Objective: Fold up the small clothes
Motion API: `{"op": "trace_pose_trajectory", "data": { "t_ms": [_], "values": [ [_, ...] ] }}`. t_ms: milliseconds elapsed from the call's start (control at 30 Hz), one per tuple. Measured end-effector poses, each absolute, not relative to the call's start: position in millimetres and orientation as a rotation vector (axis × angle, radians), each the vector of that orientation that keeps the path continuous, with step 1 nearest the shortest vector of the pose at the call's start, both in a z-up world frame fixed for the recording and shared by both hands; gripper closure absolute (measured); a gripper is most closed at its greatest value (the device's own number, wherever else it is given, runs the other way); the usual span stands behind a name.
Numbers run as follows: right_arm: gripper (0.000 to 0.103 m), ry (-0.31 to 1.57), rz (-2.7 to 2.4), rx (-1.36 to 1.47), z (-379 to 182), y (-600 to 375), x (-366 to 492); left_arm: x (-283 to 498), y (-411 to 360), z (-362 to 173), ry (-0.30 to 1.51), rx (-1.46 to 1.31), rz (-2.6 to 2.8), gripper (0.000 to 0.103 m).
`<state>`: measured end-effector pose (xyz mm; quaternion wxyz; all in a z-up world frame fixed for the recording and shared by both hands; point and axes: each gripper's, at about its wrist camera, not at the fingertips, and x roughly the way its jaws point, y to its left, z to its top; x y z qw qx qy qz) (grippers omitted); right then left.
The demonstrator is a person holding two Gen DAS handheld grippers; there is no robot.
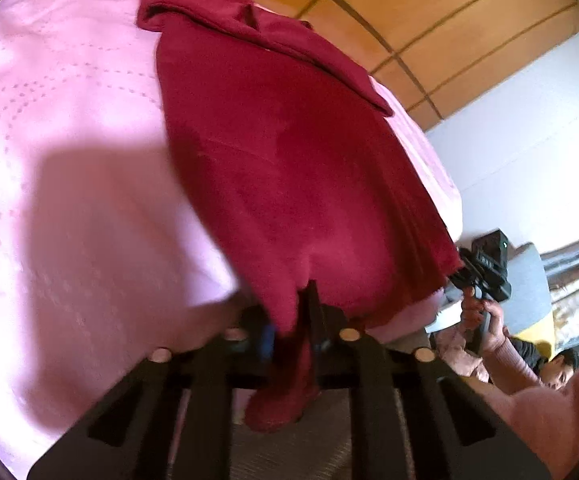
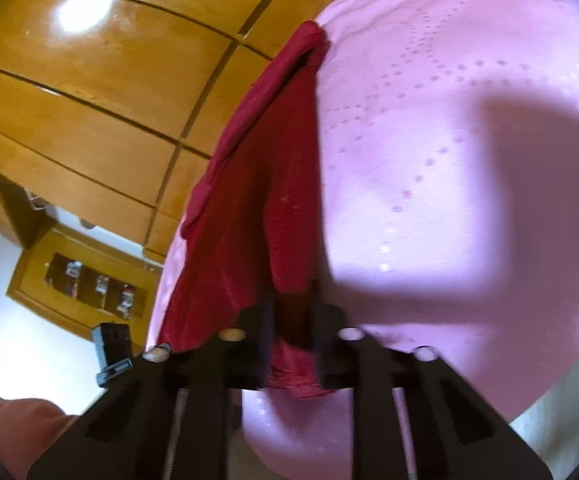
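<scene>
Dark red fabric fills the middle of both views — a small garment [image 1: 281, 168] spread flat on a pale pink bedspread [image 1: 69, 160] stitched with dotted curves. I see my left gripper [image 1: 293, 320] pinched tight on the garment's near edge, a bunched tail of cloth hanging down between the black fingers. My right gripper [image 2: 293, 328] is clamped the same way on another part of the near hem, red cloth pressed between its closed fingers and spilling just below them. From the left camera, the right gripper also shows at the far right, held in a hand [image 1: 485, 320] with a pink sleeve. The garment's far end is folded over into a thick band. Glossy wooden panelling [image 2: 89, 100] stands behind the bed.
</scene>
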<state>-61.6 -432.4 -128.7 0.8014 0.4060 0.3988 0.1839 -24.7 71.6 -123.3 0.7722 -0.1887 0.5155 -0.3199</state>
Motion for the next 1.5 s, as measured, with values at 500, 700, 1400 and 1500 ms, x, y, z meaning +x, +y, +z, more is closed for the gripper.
{"op": "trace_pose_trajectory", "data": {
  "t_ms": [500,700,1400,1500],
  "values": [
    [0.091,0.819,0.294,0.831,-122,-448,-64,-30,83,-118,1.049,-0.346,-0.665,0.063],
    [0.077,0.823,0.322,0.83,-123,-445,-62,-26,72,-118,1.052,-0.351,-0.704,0.048],
    [0.095,0.612,0.598,0.877,-50,-417,-82,-54,112,-44,0.875,-0.473,-0.776,0.097],
    [0.095,0.595,0.641,0.949,-51,-419,-93,-59,119,-36,0.855,-0.526,-0.809,0.097]
  ]
}}
